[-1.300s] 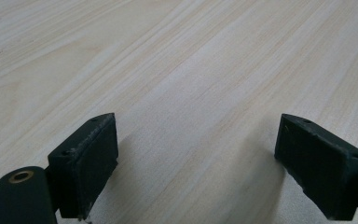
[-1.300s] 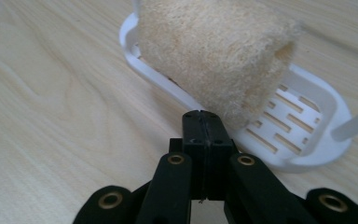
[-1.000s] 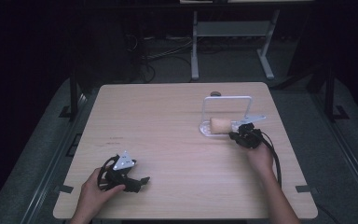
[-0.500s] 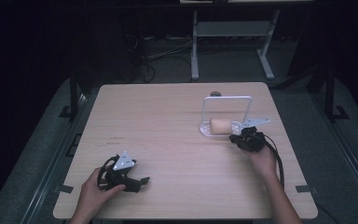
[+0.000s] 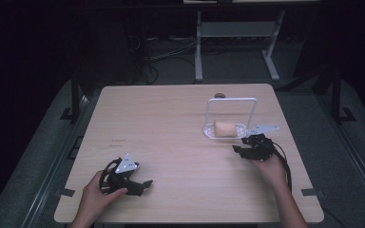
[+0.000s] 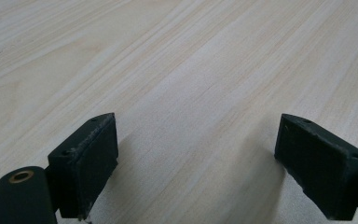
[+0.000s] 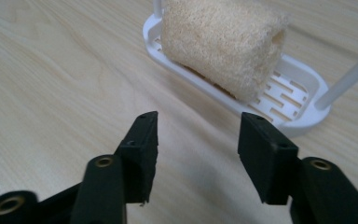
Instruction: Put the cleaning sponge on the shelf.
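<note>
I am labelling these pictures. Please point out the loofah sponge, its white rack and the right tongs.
loofah sponge [image 7: 223,44], right gripper view, on its rough front side.
white rack [image 7: 289,95], right gripper view, on the bare slotted tray.
right tongs [image 7: 198,149], right gripper view, midway between the open tips.

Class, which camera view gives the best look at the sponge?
The right gripper view: the sponge is close, its porous tan surface sharp as it lies in the white rack. The high view shows it as a small tan block. The left gripper view faces bare table.
</note>
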Action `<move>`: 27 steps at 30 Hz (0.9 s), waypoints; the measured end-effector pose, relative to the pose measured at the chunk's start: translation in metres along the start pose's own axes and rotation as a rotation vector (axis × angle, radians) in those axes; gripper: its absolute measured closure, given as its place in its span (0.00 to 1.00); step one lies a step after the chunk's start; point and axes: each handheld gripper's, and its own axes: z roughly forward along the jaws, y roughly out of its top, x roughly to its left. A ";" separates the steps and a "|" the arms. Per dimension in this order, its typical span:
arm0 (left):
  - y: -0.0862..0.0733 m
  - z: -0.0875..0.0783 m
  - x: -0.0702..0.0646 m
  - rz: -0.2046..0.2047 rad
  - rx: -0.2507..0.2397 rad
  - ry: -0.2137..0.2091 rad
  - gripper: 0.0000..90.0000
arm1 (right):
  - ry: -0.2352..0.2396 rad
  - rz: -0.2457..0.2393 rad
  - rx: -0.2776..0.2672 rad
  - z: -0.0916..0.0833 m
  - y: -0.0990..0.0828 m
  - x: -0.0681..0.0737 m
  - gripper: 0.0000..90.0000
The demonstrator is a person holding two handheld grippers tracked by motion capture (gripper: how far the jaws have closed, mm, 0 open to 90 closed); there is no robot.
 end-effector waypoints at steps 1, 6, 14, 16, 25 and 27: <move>0.000 0.000 0.000 0.000 0.000 0.000 0.14 | -0.005 0.001 -0.001 -0.001 -0.002 0.001 0.47; 0.000 0.000 0.000 0.000 0.000 0.000 0.14 | -0.006 0.015 -0.013 -0.011 -0.010 0.003 0.41; 0.000 0.000 0.000 -0.001 0.000 0.000 0.14 | -0.007 0.027 -0.031 -0.026 -0.023 0.006 0.33; 0.000 0.000 0.000 0.000 0.000 0.000 0.14 | -0.008 0.033 -0.033 -0.030 -0.027 0.007 0.32; 0.000 0.000 0.000 -0.001 0.000 0.000 0.14 | -0.017 0.059 -0.036 -0.044 -0.044 0.005 0.27; 0.000 0.000 0.000 -0.001 0.000 0.000 0.14 | -0.018 0.065 -0.040 -0.047 -0.047 0.005 0.25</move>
